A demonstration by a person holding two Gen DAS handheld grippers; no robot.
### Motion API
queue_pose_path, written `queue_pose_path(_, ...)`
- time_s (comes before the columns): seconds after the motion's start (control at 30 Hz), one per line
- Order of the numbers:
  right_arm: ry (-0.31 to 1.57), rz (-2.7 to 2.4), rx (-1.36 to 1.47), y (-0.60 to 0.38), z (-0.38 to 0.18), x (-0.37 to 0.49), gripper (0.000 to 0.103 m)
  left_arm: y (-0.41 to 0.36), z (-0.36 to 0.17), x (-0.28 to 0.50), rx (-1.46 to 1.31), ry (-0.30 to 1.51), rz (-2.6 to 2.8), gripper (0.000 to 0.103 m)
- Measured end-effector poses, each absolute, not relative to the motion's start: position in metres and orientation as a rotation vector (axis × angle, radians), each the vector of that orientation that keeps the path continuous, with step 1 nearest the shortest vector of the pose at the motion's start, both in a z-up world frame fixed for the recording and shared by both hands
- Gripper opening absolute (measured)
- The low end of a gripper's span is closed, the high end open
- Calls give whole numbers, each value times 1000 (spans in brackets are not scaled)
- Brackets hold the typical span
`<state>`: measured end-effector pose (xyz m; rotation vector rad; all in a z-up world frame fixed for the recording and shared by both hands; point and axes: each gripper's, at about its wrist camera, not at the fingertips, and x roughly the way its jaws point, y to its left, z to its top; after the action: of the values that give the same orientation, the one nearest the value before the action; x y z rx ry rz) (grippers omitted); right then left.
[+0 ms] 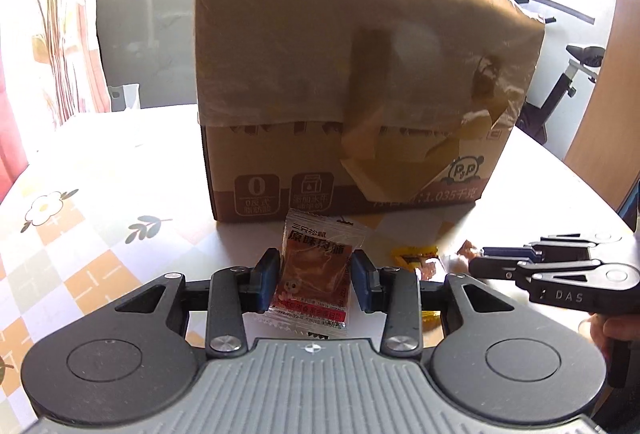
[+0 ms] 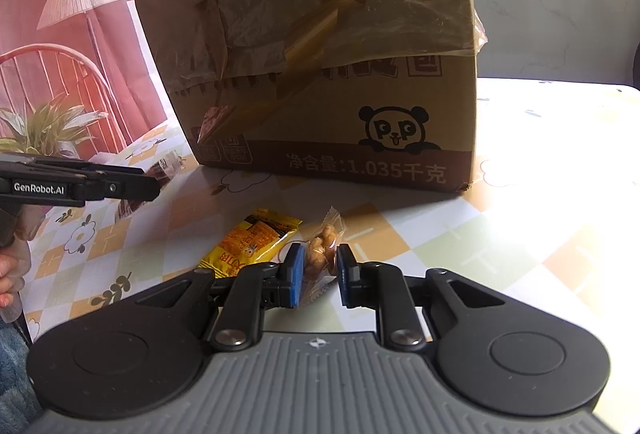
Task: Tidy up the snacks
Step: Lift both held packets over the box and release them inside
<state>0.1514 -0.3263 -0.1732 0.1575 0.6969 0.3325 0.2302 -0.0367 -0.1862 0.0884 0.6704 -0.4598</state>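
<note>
The left gripper (image 1: 314, 280) brackets a red jerky packet (image 1: 316, 270) lying on the worktop (image 1: 120, 194) just in front of the cardboard box (image 1: 360, 74). Its fingers (image 1: 266, 280) stand apart on either side of the packet's middle, close to its edges; whether they already touch it I cannot tell. The packet looks light, thin and floppy, with slick film that could slide or buckle, so the meat-filled middle is likely the firmest place to pinch, not the crimped seals.

The right gripper (image 2: 318, 274) straddles a clear nut packet (image 2: 322, 254), fingers (image 2: 296, 276) parted with a visible gap on the right side. It lies beside a yellow snack packet (image 2: 252, 244). The nuts should give a lumpy, firm core under slippery wrap, and probably crush under hard squeezing.
</note>
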Motion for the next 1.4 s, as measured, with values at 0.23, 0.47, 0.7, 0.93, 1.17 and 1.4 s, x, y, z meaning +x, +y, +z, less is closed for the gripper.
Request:
queue_pose_path(0.23,634,341,103,-322,-145,141,19,-34,-148,221,35,558,-484,41)
queue_pose_path(0.47,409,425,61,-320,-56,139,19,-36,-78,227,-28,382,-535,41)
queue_pose_path(0.7,264,409,-12,-322,21,173,19,-65,-26,265,-21,297,-571,41)
queue_pose_path(0.93,364,251,-28,-329,23,245,19,-107,-26,314,13,375,-549,42)
queue_pose_path(1.17,429,180,-89,-331,7,262,29,-126,-34,334,27,473,-474,54)
queue_pose_path(1.4,411,216,-5,-341,14,242,36,-115,-29,325,22,478,-451,75)
